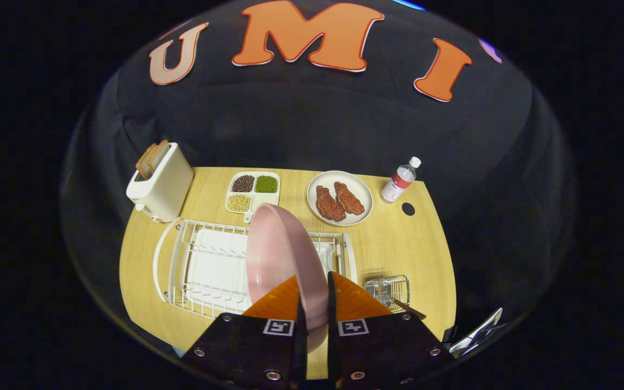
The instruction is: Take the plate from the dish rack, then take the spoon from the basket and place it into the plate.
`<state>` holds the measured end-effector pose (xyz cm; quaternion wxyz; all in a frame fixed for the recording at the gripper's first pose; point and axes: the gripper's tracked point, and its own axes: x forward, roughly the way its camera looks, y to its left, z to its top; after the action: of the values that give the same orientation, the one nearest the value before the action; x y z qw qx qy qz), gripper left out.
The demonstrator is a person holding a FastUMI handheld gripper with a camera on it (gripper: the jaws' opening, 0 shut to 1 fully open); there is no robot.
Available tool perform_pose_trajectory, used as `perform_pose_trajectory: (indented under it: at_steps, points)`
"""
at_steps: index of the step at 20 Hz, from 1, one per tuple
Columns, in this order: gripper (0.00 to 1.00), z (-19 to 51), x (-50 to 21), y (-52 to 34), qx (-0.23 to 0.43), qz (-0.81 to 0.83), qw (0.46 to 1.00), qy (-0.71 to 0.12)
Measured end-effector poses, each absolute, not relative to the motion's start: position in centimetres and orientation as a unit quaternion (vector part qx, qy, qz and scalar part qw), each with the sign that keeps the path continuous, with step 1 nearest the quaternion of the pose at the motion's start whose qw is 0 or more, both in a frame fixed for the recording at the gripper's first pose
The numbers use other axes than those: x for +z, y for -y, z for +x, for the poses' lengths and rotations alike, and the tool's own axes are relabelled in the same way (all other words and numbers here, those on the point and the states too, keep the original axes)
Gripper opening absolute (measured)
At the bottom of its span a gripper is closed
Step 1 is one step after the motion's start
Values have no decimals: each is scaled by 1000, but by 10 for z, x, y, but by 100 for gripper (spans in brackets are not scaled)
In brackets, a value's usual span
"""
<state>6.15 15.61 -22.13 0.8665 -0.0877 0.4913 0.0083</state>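
The claw point(314, 303) was clamped on the pink plate point(279, 254), which stood on edge above the white dish rack point(203, 265), rim running near-to-far, hollow face turned left toward the toaster point(160, 181).

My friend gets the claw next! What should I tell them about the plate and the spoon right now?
Claw: shut on the pink plate, fingers pinching its rim, plate on edge above the white dish rack.
Small wire basket sits beside the rack, just beyond the fingers; a utensil handle pokes out, probably the spoon.
Done: plate gripped.
Left: set the plate on the wooden table, fetch the spoon, put it in the plate.
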Motion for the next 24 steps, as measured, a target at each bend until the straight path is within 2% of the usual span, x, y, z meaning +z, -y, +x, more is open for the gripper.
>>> perform_pose_trajectory:
  at_steps: [7, 11, 24]
  points:
    - [14, -19, -217, -145, 93, 50, 846, -523]
    - [14, -56, -237, -130, 110, 89, 837, -529]
    - [14, -163, -389, -123, 124, 181, 769, -601]
